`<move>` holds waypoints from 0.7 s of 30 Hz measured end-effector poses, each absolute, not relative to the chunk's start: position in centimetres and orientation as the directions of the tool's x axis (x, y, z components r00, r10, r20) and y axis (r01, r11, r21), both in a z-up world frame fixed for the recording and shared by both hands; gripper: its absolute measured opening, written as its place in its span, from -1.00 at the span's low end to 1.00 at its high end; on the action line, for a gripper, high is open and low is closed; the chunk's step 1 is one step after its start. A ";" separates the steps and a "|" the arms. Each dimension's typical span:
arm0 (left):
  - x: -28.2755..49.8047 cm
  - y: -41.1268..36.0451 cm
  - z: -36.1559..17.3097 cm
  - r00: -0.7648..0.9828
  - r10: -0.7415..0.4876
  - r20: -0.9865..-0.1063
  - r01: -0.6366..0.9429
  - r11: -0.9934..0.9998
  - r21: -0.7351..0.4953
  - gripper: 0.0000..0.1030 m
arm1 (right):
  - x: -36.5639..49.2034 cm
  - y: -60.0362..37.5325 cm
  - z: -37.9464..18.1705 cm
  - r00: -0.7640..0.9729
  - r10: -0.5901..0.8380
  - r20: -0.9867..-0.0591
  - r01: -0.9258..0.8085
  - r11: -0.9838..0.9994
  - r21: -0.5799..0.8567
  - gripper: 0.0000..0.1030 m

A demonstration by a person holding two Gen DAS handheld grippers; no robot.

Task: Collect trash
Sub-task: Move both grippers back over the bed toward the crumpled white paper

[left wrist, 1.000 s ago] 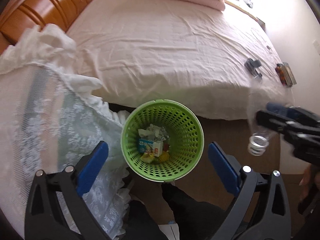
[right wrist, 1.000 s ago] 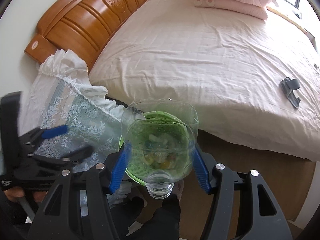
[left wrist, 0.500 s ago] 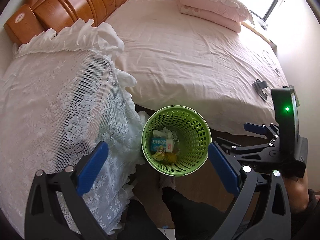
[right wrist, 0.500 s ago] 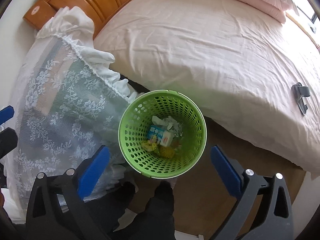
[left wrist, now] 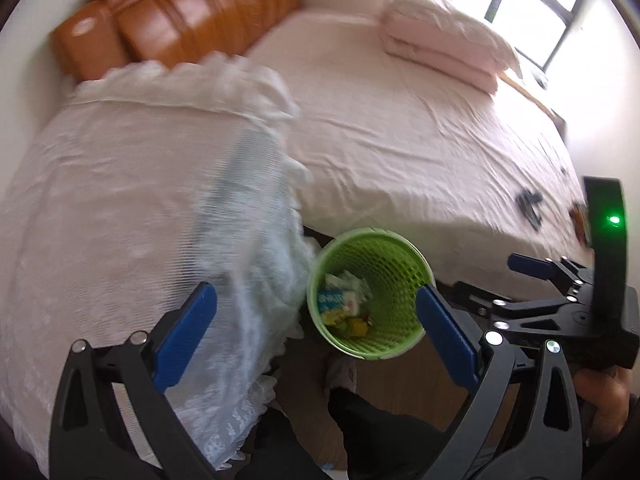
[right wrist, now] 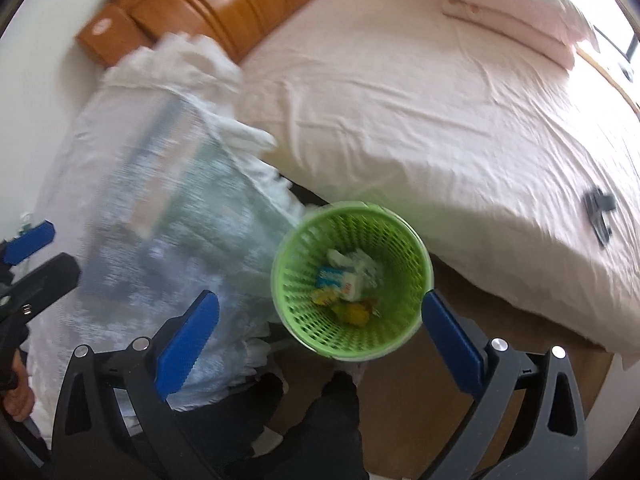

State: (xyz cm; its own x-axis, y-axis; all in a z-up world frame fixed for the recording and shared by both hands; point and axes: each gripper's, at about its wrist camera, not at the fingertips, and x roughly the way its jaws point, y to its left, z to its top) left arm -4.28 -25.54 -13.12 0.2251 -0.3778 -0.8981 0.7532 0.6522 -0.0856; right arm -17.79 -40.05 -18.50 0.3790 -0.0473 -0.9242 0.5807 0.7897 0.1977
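A green perforated basket (left wrist: 400, 276) (right wrist: 360, 232) stands on the wooden floor between the bed and a lace-draped stand. Inside lie crumpled white paper, a blue-and-white carton (left wrist: 336, 300) (right wrist: 340, 280) and yellow wrappers. My left gripper (left wrist: 314, 296) hovers above the basket, open, with nothing between its blue pads. My right gripper (right wrist: 319, 300) is also above it, open wide and empty; it shows at the right edge of the left wrist view (left wrist: 492, 276). The left gripper (right wrist: 40, 256) appears at the left edge of the right wrist view. I cannot make out any clear bottle.
A bed with a pink sheet (left wrist: 400, 140) fills the background, with folded pillows (left wrist: 440, 40) and a wooden headboard (right wrist: 224, 4). A small black object (right wrist: 598, 210) lies on the bed. White lace cloth (left wrist: 120, 200) covers the stand at left. A person's dark trouser legs (right wrist: 332, 420) are below.
The right gripper opened and let go of the clear bottle it held over the basket. Both grippers have since pulled up and away, so the basket looks smaller.
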 end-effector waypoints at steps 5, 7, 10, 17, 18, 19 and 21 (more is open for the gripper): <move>-1.1 -19.7 -10.7 0.385 -0.328 -0.863 0.629 0.777 -0.015 0.85 | -12.5 -37.0 -15.1 0.480 -0.028 -0.877 0.479 0.846 0.235 0.95; 0.8 -16.3 -10.0 0.454 -0.275 -0.848 0.546 0.837 0.021 0.85 | -9.8 -35.7 -14.4 0.511 0.010 -0.859 0.434 0.860 0.268 0.95; 3.8 -11.0 -9.7 0.523 -0.171 -0.835 0.410 0.909 0.070 0.85 | -6.1 -33.4 -13.7 0.528 0.058 -0.847 0.373 0.881 0.293 0.95; 10.6 0.6 -10.5 0.573 0.038 -0.819 0.117 0.985 0.127 0.85 | 1.7 -26.2 -11.9 0.543 0.146 -0.827 0.213 0.929 0.304 0.95; 11.5 1.9 -10.6 0.573 0.061 -0.817 0.087 0.987 0.135 0.85 | 2.8 -24.9 -11.6 0.541 0.160 -0.826 0.186 0.934 0.303 0.95; 12.7 3.5 -11.0 0.572 0.083 -0.816 0.053 0.989 0.138 0.85 | 3.6 -24.0 -11.4 0.539 0.168 -0.825 0.168 0.939 0.301 0.95; 14.5 5.8 -11.6 0.561 0.116 -0.820 0.007 0.990 0.144 0.85 | 6.0 -21.1 -10.8 0.530 0.187 -0.827 0.110 0.952 0.285 0.95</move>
